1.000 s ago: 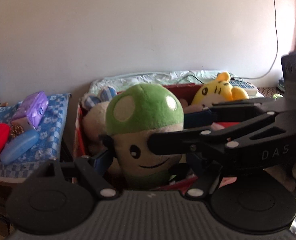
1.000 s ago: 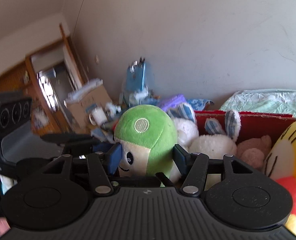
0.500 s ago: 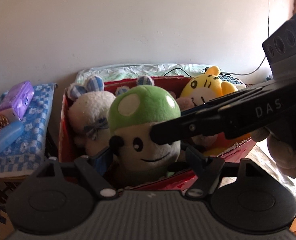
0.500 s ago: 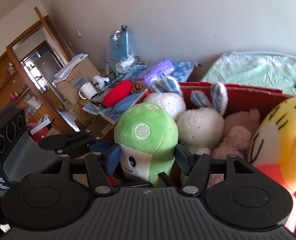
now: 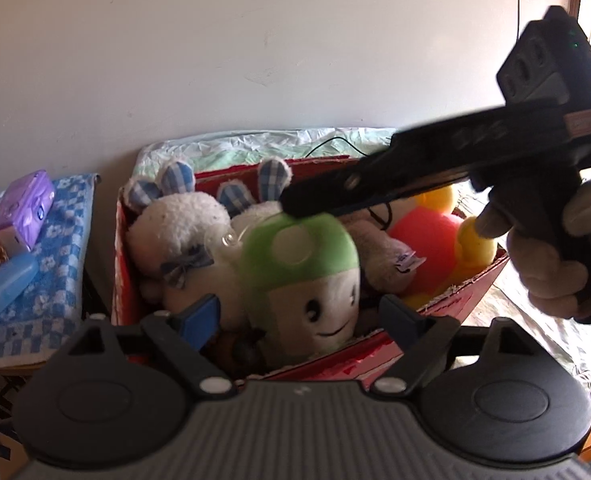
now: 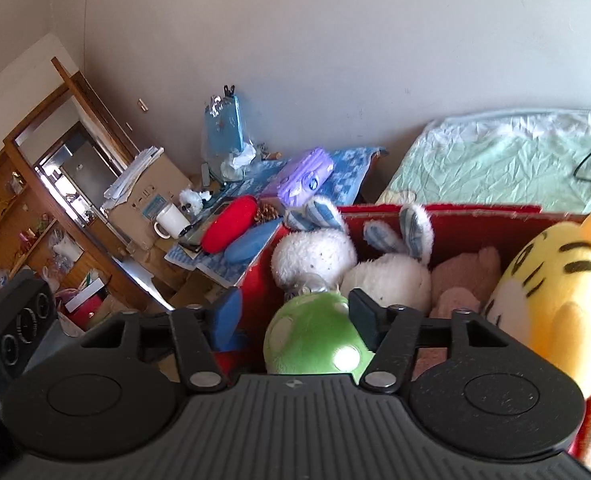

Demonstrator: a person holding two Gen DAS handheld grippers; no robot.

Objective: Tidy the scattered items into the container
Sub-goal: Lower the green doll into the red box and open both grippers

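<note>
You were at the placing step: the green mushroom plush sat in the red box among the white bunnies and the yellow tiger. Your left tool stood apart around it without gripping, and your right tool was apart above its cap. The next move probably called for lifting both clear. A bench with a blue cloth stood just beside the box, a bed behind it.
</note>
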